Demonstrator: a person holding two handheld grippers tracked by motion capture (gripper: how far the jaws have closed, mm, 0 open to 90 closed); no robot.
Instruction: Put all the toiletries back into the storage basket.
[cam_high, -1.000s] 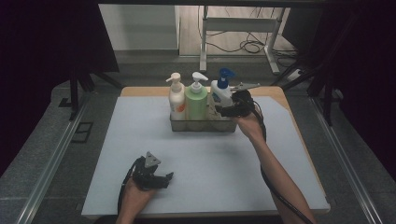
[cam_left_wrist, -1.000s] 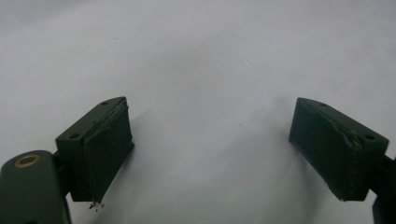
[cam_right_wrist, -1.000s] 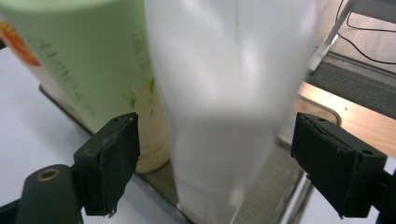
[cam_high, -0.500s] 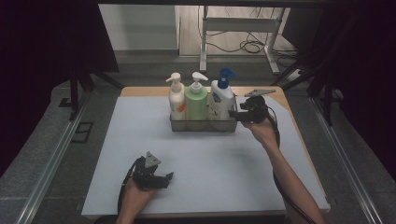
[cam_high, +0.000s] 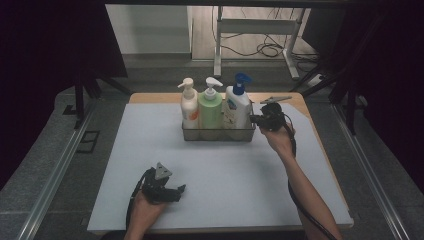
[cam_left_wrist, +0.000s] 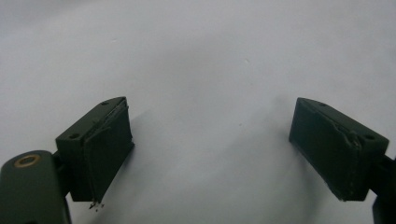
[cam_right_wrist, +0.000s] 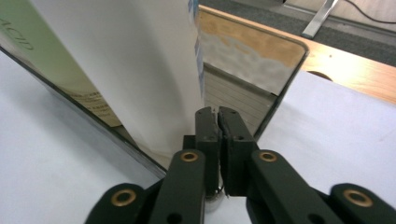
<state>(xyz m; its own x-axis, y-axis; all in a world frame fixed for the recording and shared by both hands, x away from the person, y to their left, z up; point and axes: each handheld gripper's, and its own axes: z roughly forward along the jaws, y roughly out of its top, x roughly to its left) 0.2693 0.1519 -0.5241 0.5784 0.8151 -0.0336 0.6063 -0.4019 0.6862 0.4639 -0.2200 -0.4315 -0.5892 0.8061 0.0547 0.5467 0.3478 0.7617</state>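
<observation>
A clear-walled tray stands at the back of the white mat and holds three pump bottles: a white one, a green one and a white one with a blue pump. My right gripper is at the tray's right end. Its jaws have just been closing. In the right gripper view the right gripper is shut on the rim of the tray's end wall, beside the white bottle. My left gripper rests open on the mat at the front; the left gripper holds nothing.
The white mat covers most of the wooden table, whose bare wood shows at the back right. Dark floor, metal rails and desk legs surround the table. The right gripper's cable trails along the forearm.
The right gripper has moved slightly right and down to the tray's right end, and its jaws have closed. The left hand has stayed put.
</observation>
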